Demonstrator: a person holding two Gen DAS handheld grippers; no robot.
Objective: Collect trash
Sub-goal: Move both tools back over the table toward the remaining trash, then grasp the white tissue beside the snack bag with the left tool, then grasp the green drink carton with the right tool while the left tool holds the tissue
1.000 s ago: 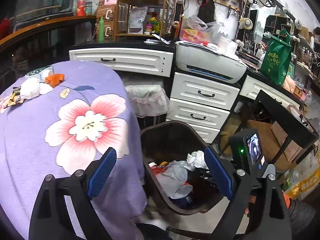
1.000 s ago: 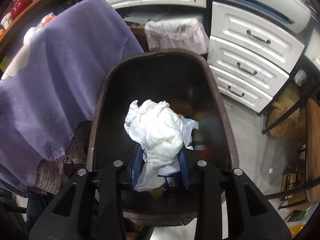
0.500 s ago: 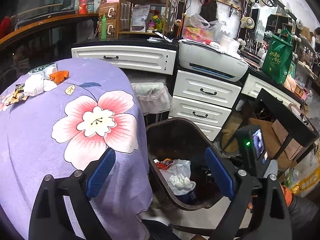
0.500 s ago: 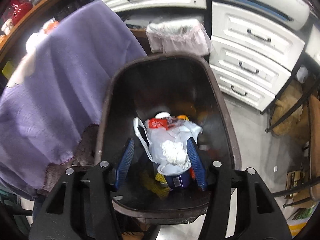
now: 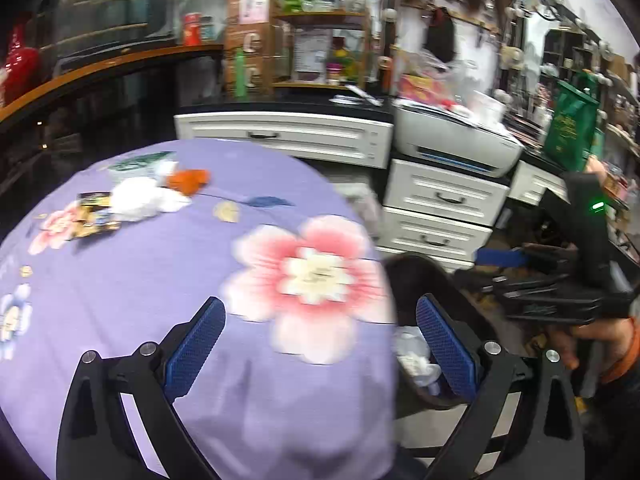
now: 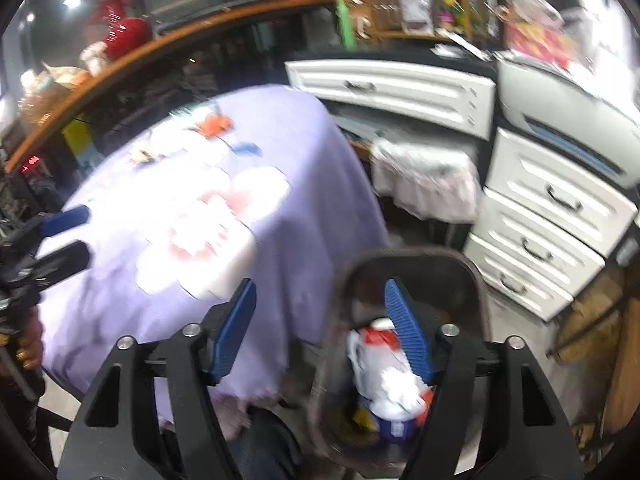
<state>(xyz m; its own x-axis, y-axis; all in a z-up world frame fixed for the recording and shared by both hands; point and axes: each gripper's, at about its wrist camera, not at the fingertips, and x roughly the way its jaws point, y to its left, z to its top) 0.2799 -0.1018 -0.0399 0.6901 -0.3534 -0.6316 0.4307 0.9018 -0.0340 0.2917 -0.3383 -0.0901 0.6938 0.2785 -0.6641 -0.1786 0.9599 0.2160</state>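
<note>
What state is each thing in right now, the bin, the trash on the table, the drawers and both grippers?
Bin: open-topped, part full of trash, on the floor beside the table.
Tissue: crumpled, lying on the tablecloth, not yet collected.
Orange scrap: on the table, beside the tissue.
Wrappers: on the table, left of the tissue.
Drawers: all closed.
Left gripper: jaws opening, empty.
Right gripper: jaws opening, nothing between them.

Your two pictures are lit by bright indoor light, but both look smeared. In your right view the flower on the purple cloth (image 6: 208,220) glares white, and a lamp (image 6: 72,2) shines at top left. Your left view is blurry too. Edges bend round and the corners go black.
</note>
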